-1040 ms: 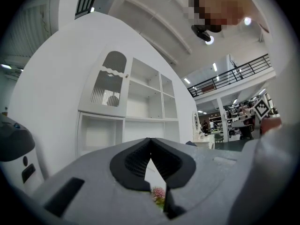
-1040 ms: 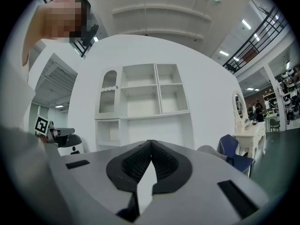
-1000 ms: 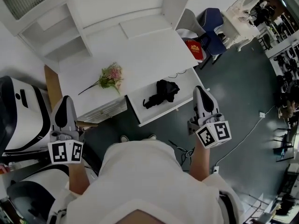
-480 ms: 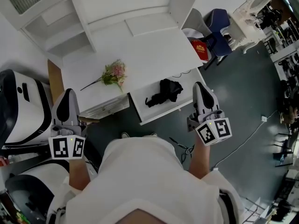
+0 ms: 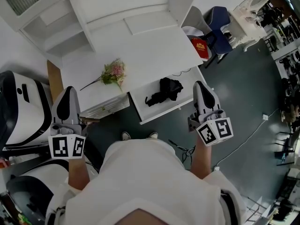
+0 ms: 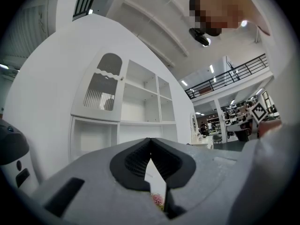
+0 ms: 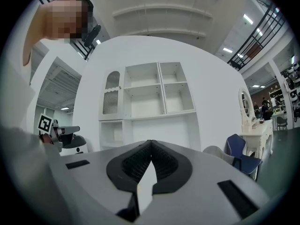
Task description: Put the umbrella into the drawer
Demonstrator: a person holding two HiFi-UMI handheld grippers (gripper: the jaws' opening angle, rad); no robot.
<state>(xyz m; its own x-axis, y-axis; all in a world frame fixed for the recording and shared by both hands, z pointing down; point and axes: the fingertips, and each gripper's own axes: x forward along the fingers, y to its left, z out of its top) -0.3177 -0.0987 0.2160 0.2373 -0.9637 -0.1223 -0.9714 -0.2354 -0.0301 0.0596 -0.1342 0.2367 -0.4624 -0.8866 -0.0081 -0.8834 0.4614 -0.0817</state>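
Nothing has shifted: the umbrella (image 5: 162, 91) lies in the open drawer (image 5: 157, 112). The left gripper (image 5: 69, 90) at its nine o'clock and the right gripper (image 5: 199, 84) at three are both closed and empty. The umbrella's handle is indistinct.

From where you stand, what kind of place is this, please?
Probably a large hall or lab furnished like a home, not a real room: a white desk with a shelf unit stands on an open dark floor, and a railed upper gallery runs under a high lit ceiling.
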